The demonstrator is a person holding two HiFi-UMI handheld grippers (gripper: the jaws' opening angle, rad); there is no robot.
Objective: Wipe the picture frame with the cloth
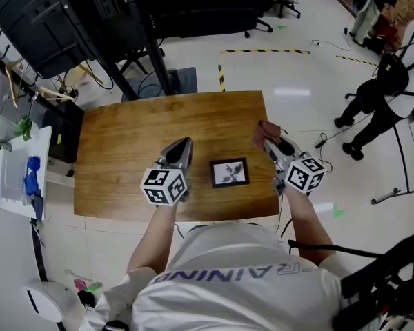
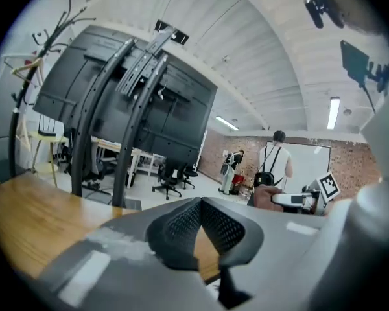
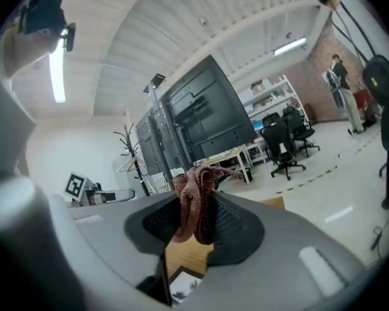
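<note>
reddish-brown cloth (image 3: pixel 196 207), blk frame (image 1: pixel 229 172), wood table (image 1: pixel 159 126)

1. We see a small black picture frame (image 1: pixel 229 172) holding a pale print. It lies flat on the wooden table (image 1: pixel 124 157), near its front edge.
2. We see a reddish-brown cloth (image 3: pixel 196 203), bunched and pinched between the right gripper's (image 1: pixel 270 145) jaws.

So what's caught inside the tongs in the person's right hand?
A reddish-brown cloth, pinched by the right tongs and bunching out past their tips. The tongs cover how much of it is clamped inside. Below them show the wooden table and a corner of the picture frame.
</note>
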